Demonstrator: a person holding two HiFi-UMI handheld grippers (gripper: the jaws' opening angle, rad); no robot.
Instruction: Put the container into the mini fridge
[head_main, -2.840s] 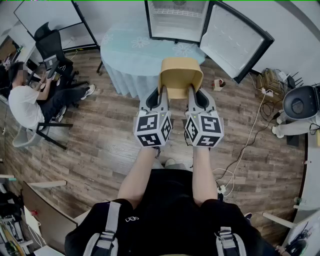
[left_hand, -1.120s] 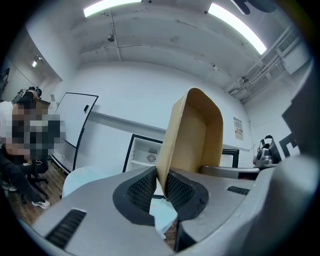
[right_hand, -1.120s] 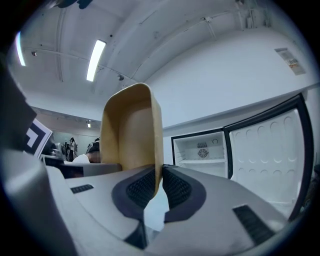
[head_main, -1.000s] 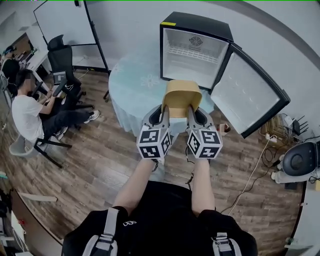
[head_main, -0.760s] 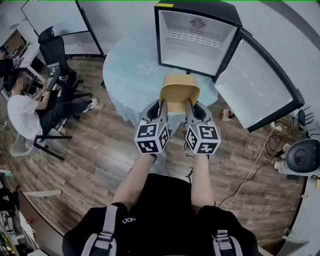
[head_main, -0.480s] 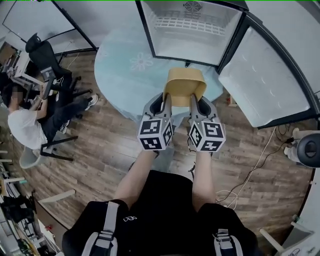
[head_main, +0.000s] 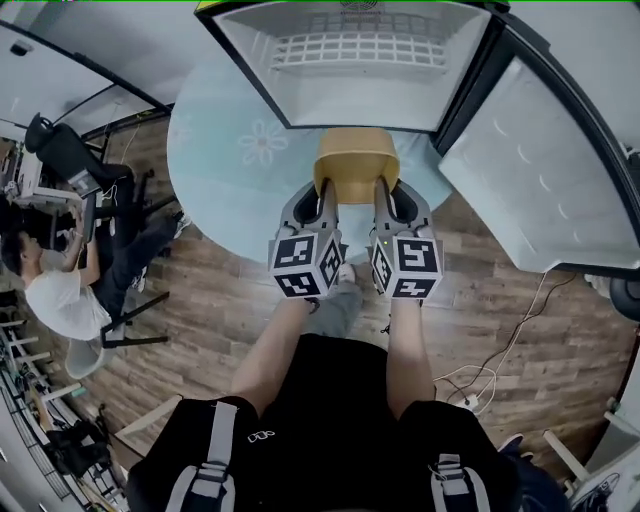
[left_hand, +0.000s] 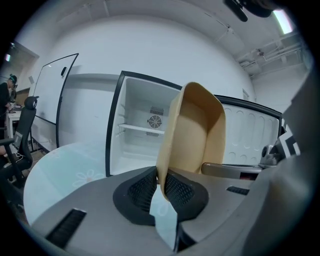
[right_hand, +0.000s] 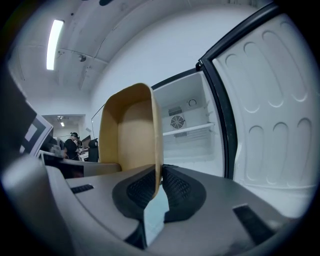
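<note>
A tan, empty container (head_main: 356, 164) hangs in the air between both grippers, just in front of the open mini fridge (head_main: 350, 60). My left gripper (head_main: 326, 196) is shut on the container's left wall (left_hand: 167, 150). My right gripper (head_main: 382, 196) is shut on its right wall (right_hand: 156, 150). The fridge interior (left_hand: 145, 135) is white and bare, with a wire shelf (head_main: 355, 48) and a fan at the back (right_hand: 177, 121). Its door (head_main: 545, 180) swings wide to the right.
The fridge stands on a round table with a pale blue flowered cloth (head_main: 225, 160). A person sits on a chair (head_main: 70, 300) at the left by desks. Cables (head_main: 500, 345) trail over the wood floor at the right.
Both grippers and the container have come forward and lower toward the fridge. The fridge opening now fills the top of the head view; the container sits close before its mouth.
</note>
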